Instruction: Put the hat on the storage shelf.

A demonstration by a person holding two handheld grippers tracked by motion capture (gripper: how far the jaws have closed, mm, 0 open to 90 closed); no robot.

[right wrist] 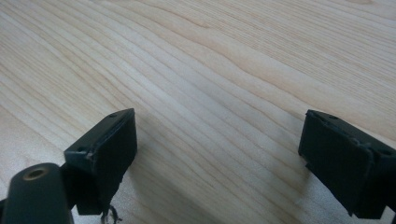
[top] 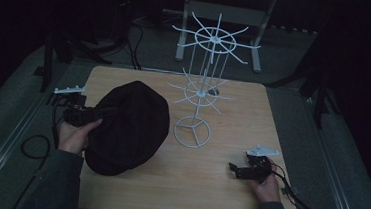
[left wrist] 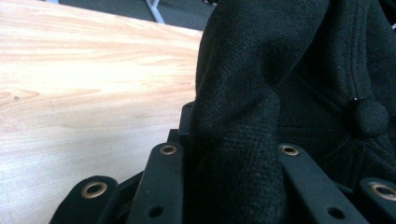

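A black cloth cap (top: 129,127) lies on the left half of the wooden table (top: 217,182). My left gripper (top: 103,112) is shut on a fold of the cap's fabric at its left edge. In the left gripper view the cap (left wrist: 289,84) bulges up between the jaws, and a small fabric button (left wrist: 370,117) shows at the right. A white wire rack (top: 202,86) with two tiers of radiating arms stands on a ring base at the table's middle. My right gripper (top: 232,168) rests low over the table near the front right, open, with bare wood between its fingers (right wrist: 109,149).
Cables trail from both grippers, one looping on the floor at the left (top: 35,145). A white table frame (top: 220,17) stands behind the table. Dark stands sit at the back left and right.
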